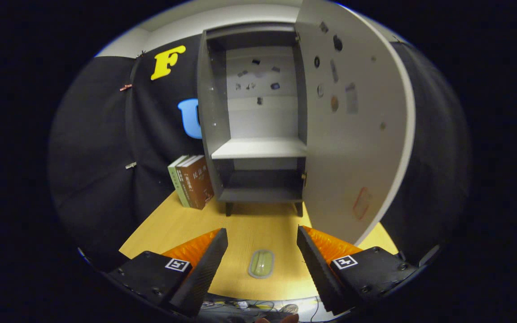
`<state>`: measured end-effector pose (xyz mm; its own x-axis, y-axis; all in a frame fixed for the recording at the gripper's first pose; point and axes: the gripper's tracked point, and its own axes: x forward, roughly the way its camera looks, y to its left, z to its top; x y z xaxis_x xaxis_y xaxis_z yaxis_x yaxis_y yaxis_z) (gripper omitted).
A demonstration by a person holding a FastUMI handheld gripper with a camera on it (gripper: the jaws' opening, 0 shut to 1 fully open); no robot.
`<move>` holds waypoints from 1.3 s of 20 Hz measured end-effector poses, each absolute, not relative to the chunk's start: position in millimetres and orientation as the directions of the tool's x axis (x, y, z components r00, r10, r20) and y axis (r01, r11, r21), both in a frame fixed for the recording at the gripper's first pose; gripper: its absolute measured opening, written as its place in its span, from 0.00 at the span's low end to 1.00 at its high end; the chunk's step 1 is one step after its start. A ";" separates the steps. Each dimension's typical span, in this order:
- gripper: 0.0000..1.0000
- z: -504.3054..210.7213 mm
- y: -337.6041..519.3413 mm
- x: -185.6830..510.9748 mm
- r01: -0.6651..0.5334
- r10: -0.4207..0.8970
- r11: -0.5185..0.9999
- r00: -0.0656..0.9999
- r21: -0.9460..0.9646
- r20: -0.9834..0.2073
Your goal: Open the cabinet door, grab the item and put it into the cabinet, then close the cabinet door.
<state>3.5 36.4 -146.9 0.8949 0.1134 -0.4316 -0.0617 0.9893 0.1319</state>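
Note:
A grey cabinet (258, 148) stands on short legs at the back of the wooden table (258, 224). Its door (352, 125) is swung wide open to the right, with small stickers on its inner face. Inside, one shelf (258, 148) splits the cabinet into an upper and a lower compartment, both bare. A small pale green oval item (261, 264) lies flat on the table between my fingers, near the table's front edge. My gripper (262, 233) is open, its fingers wide apart on either side of the item and holding nothing.
Two books (192, 181) stand leaning against the cabinet's left side. Black cloth walls close in the booth on the left and right. The open door reaches out over the right part of the table. Cables lie below the table's front edge.

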 end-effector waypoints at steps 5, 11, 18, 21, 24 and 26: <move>0.99 -210.6 43.3 -2.1 -0.061 0.122 0.991 0.791 0.121 -0.599; 0.95 -271.6 40.8 -5.5 -0.010 0.081 0.995 0.682 0.102 -0.727; 0.44 -306.0 36.0 -13.5 0.039 0.024 0.997 0.598 0.059 -0.801; 0.23 -309.2 31.6 -10.6 0.049 -0.007 0.998 0.611 0.029 -0.791; 0.15 -304.9 34.5 -9.1 0.027 0.029 0.998 0.610 0.056 -0.792; 0.15 -293.3 32.0 -6.8 0.024 0.028 0.998 0.632 0.055 -0.774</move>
